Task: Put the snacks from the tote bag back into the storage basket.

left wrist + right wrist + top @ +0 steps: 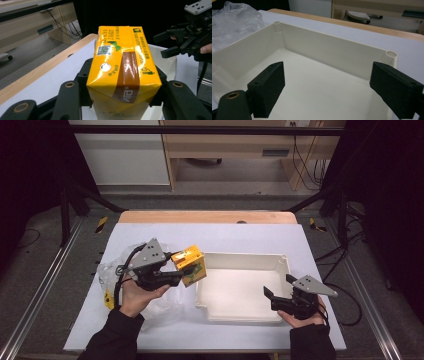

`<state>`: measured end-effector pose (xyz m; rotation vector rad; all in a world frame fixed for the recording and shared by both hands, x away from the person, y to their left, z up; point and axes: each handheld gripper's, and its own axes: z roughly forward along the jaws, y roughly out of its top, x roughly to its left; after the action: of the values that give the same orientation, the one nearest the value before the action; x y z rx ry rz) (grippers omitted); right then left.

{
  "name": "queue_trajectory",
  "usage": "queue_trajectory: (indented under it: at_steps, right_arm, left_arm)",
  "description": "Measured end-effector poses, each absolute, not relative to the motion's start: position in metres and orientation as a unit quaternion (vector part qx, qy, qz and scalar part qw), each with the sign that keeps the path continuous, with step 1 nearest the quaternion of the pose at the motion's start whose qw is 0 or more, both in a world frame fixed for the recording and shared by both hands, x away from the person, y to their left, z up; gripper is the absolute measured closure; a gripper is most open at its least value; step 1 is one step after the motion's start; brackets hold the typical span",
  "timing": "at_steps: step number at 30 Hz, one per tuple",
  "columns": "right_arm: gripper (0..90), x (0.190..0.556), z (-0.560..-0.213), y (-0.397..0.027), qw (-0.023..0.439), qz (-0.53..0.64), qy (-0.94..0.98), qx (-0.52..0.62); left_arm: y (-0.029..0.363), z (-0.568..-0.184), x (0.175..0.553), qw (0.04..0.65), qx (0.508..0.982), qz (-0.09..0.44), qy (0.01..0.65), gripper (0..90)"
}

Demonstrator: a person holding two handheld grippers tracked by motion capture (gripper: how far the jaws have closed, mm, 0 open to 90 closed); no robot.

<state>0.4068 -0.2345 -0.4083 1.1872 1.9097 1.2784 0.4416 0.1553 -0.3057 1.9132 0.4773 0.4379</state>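
Observation:
A yellow drink carton (190, 265) with a brown band and green print hangs just above the left rim of the white tray (250, 261). My left gripper (184, 273) is shut on it, and in the left gripper view the carton (122, 67) sits squeezed between both black jaws. My right gripper (280, 290) stands open at the tray's near right corner, jaws pointing over the tray's empty floor (319, 92). Nothing lies between its fingers (268, 87).
A crumpled clear plastic bag (112, 270) lies left of the tray under my left hand, with something yellow (108, 300) at its near edge. The white table mat ends at a wooden strip (207, 217) at the back. Metal frame rails run along both sides.

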Motion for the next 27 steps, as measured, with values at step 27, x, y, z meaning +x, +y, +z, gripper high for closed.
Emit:
queue_trajectory:
  at_steps: [27]
  right_arm:
    - [13.2,0.407,-0.408,-0.235,0.275,0.476,0.709,0.441]
  left_arm:
    - [0.108,-0.335,0.455,0.515,0.835,0.129,0.141,50.9]
